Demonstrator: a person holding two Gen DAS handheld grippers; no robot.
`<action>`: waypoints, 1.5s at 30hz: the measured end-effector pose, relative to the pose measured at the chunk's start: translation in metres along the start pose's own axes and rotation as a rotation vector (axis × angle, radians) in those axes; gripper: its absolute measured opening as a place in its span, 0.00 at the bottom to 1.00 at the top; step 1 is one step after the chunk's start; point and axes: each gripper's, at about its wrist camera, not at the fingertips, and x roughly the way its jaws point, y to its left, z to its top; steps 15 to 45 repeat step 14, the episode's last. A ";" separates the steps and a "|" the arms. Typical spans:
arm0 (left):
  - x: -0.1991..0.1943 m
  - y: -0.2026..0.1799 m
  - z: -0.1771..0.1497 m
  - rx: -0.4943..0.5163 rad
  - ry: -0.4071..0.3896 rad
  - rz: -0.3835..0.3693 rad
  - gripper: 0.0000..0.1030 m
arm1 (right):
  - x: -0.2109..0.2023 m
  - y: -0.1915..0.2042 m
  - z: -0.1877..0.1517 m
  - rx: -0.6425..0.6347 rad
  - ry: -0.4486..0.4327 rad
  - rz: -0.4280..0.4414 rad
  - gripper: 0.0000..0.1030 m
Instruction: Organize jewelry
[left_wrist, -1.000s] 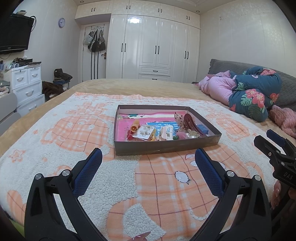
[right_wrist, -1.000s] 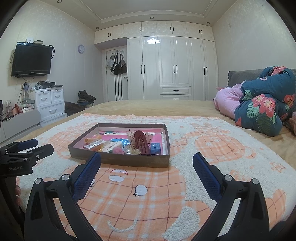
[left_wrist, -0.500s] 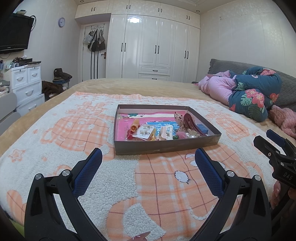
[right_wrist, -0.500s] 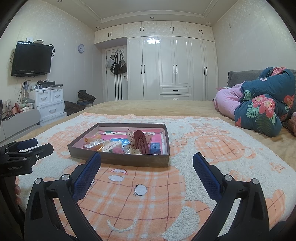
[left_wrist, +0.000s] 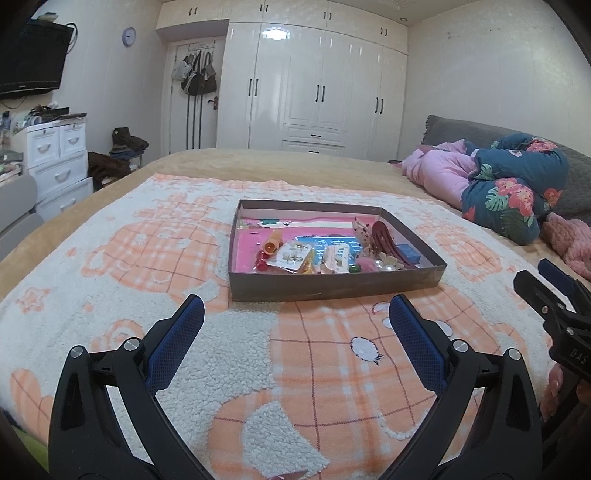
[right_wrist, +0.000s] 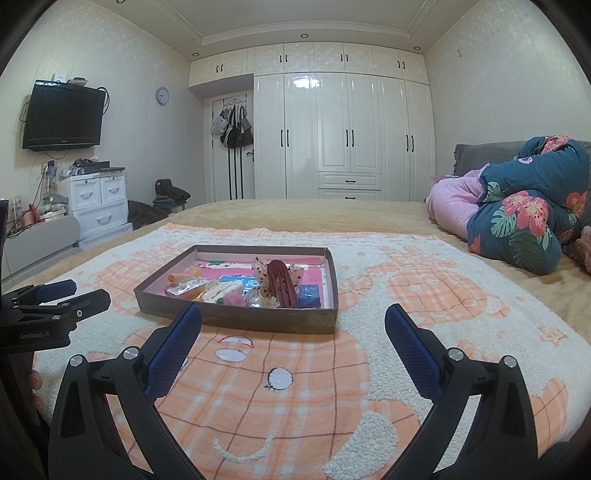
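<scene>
The box (left_wrist: 334, 284) sits on the blanket (left_wrist: 229, 354) in the middle of the bed, just ahead of both grippers, and everything jewelry-like in view lies inside it. The left gripper (left_wrist: 295, 321) and right gripper (right_wrist: 293, 325) both hang above the blanket short of the box's near wall, fingers spread wide, holding nothing.

Whether the contents are already sorted or yet to be sorted cannot be told: the pieces lie loosely piled toward the near side, which fits either. Any reach into the box would likely go best from above, over the wall, with the fingers narrowed beforehand, since the pieces are small and crowd each other.

Inside, on a pink lining: a dark red hair claw (right_wrist: 282, 282) standing tallest, a blue block (right_wrist: 309, 295) beside it, an orange tube (left_wrist: 272, 245), an earring card (left_wrist: 291, 256), a white clip (left_wrist: 338, 254), and pearl-like beads (left_wrist: 380, 263). Finer pieces are too small to name.

Nothing lies loose on the blanket around the box.
</scene>
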 end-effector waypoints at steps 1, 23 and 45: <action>0.000 -0.001 0.000 0.003 0.003 -0.003 0.89 | 0.000 0.000 0.000 0.001 0.001 0.000 0.94; 0.070 0.107 0.028 -0.143 0.184 0.235 0.89 | 0.120 -0.141 0.027 0.173 0.288 -0.312 0.94; 0.070 0.107 0.028 -0.143 0.184 0.235 0.89 | 0.120 -0.141 0.027 0.173 0.288 -0.312 0.94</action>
